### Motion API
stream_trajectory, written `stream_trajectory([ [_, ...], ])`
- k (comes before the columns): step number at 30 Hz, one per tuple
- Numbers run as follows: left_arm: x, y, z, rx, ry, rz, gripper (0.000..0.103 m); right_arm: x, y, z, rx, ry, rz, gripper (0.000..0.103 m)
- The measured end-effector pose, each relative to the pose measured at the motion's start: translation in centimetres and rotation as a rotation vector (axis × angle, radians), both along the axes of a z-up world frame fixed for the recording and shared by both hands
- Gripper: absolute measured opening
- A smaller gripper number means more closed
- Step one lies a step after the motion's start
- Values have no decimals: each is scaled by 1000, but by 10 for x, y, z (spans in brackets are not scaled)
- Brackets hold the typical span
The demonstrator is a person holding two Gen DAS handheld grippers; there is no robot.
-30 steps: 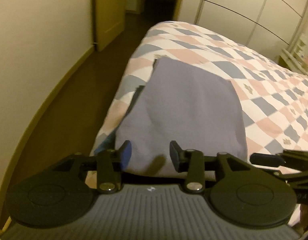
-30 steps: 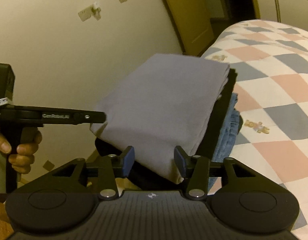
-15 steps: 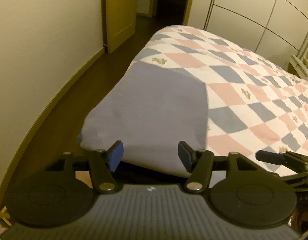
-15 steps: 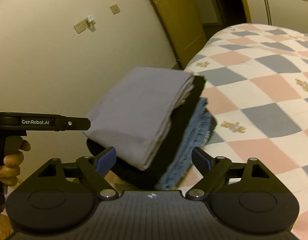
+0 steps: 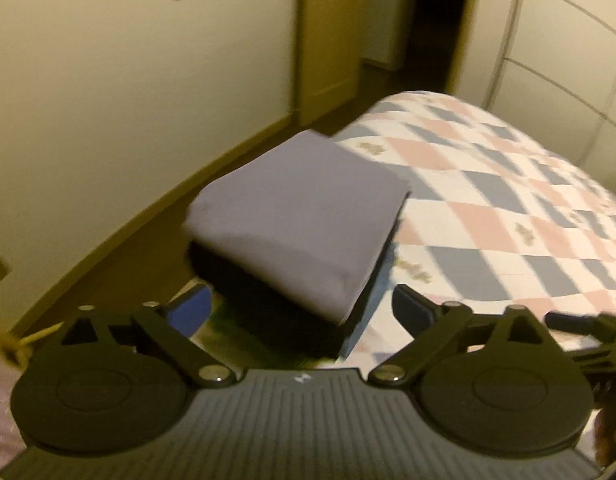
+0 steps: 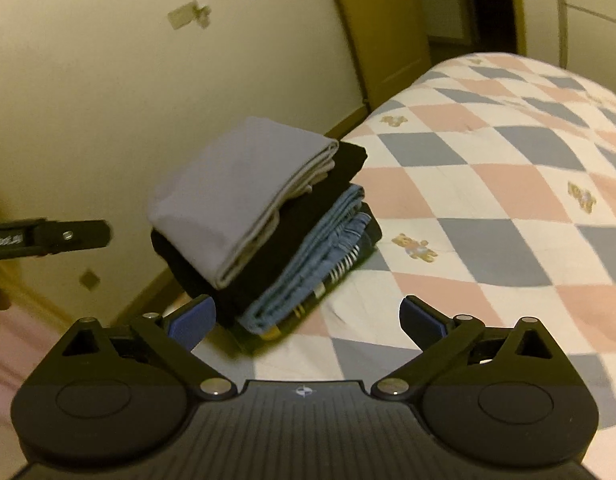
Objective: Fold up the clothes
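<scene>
Folded stack complete at bed corner; both grippers released and clear of it.

The left gripper and right gripper both stand with fingers spread wide, grasping nothing. The stack sits at the corner of the checked bedspread, close beside the wall. Judgement: the step in hand is withdrawal; back straight off without brushing the overhanging near edge, as the pile looks liable to tip floorward. Count: one grey garment on top, one black garment, one blue garment; further dark, patterned layers beneath cannot be counted.
</scene>
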State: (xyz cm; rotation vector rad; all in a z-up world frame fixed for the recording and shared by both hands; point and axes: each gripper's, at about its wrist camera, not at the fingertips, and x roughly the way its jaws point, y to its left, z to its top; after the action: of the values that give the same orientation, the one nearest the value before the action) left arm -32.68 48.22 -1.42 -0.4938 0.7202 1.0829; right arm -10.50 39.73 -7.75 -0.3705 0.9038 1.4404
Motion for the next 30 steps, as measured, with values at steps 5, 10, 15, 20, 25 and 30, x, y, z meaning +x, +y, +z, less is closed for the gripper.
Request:
stream_trajectory([
  [5, -6, -33, 3, 16, 55, 82, 102, -7, -14, 10, 31, -67, 29, 101],
  [10, -10, -53, 18, 45, 45, 104, 102, -15, -31, 29, 93, -133, 20, 101],
  [15, -23, -68, 31, 54, 5, 103, 102, -25, -53, 47, 154, -196, -45, 103],
  [20, -39, -87, 34, 51, 41, 136, 102, -42, -78, 58, 171, -209, -92, 103],
  [25, -59, -112, 34, 49, 45, 123, 102, -62, -107, 59, 175, -148, -99, 103],
  [30, -68, -134, 35, 41, 54, 113, 102, -78, -129, 59, 155, -111, -97, 103],
])
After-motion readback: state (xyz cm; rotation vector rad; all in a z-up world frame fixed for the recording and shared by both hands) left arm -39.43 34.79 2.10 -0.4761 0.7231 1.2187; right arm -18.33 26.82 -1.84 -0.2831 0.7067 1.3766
